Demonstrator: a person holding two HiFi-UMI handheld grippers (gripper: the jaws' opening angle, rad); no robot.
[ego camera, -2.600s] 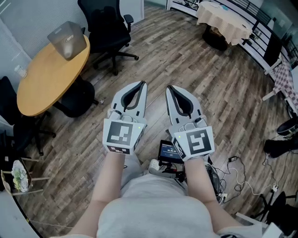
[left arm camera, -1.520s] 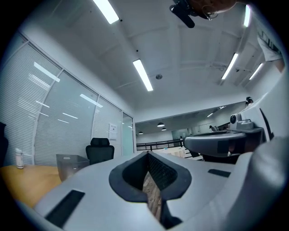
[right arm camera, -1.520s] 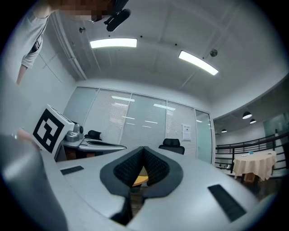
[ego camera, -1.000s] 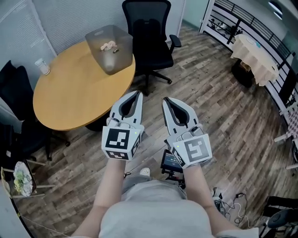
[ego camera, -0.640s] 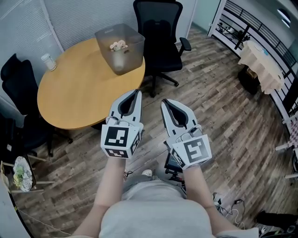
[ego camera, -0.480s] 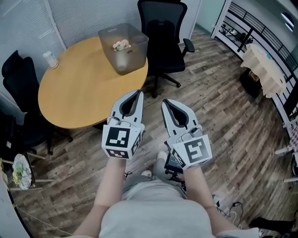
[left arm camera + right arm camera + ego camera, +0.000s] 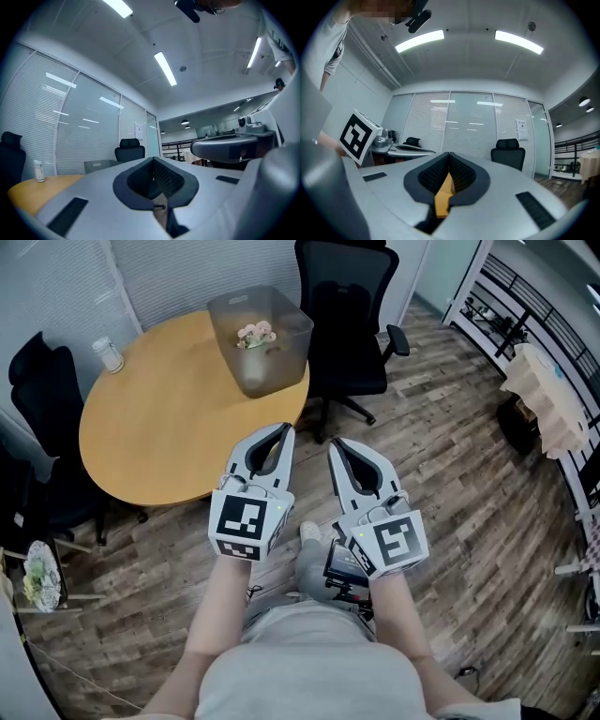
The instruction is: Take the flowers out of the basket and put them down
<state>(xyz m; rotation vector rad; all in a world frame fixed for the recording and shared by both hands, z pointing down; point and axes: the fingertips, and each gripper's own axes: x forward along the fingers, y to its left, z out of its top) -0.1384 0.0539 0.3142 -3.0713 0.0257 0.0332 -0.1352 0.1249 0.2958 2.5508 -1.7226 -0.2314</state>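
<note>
A: One small bunch of flowers (image 7: 255,334) lies inside the clear basket (image 7: 270,371), at the round counter's (image 7: 159,427) one-o'clock edge.

B: The left gripper (image 7: 284,431) and right gripper (image 7: 337,442) hover at its six o'clock, jaws pressed together on nothing. I'd spread one pair before dipping in, then pinch the stems.

This is an office meeting room. A round wooden counter (image 7: 150,427) stands among black swivel chairs (image 7: 352,324) on plank flooring (image 7: 469,456). Blind-covered glass partitions (image 7: 464,126) and strip ceiling lights (image 7: 419,41) enclose it.
</note>
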